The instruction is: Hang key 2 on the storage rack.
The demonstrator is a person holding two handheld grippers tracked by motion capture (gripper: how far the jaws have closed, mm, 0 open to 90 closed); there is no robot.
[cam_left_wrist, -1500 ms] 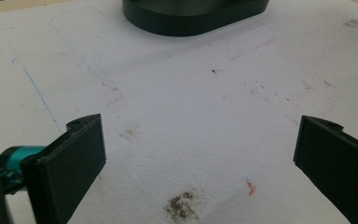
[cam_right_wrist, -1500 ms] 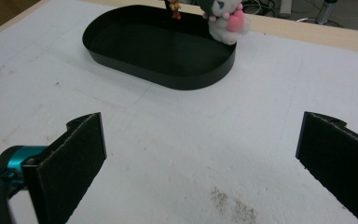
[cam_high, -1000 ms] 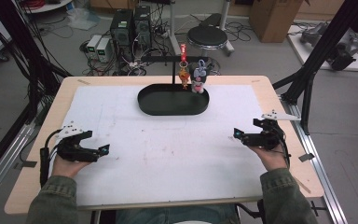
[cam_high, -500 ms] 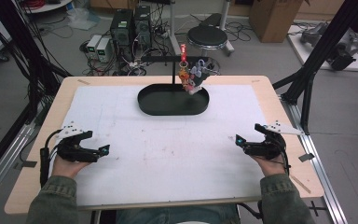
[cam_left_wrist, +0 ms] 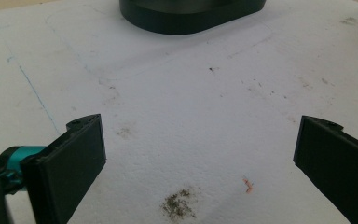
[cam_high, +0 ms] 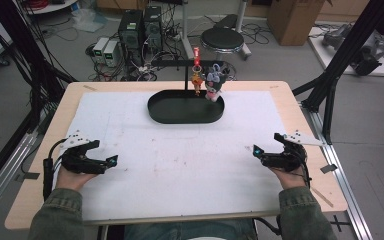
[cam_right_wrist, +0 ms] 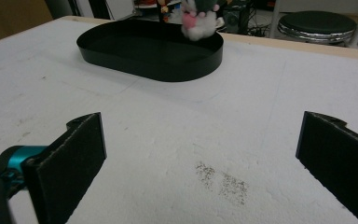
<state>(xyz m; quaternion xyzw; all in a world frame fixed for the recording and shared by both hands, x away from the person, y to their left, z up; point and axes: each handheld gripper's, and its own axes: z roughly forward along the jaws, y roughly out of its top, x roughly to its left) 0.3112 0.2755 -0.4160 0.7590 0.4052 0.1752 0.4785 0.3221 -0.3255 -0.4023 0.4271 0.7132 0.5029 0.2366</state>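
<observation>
High view: left gripper and right gripper both rest low on the white sheet of the worktop, at its near corners, well apart. Black oval tray sits at the far middle. A small stand behind it carries hanging charms: an orange one and a grey-pink plush one, dangling over the tray's far rim.

Left gripper view: jaws spread wide, nothing between them. Bare stained sheet ahead, tray far off at the top edge.

Right gripper view: jaws likewise released, empty. Tray ahead, plush charm hanging just above its far rim.

Risk, as I read it: the charms hang free, so a jaw nudging one on approach would likely set it swinging and spoil the grab. The stand looks light; a sideways pull could tip it. Coming in low, a jaw could clip the tray rim and shove it.
</observation>
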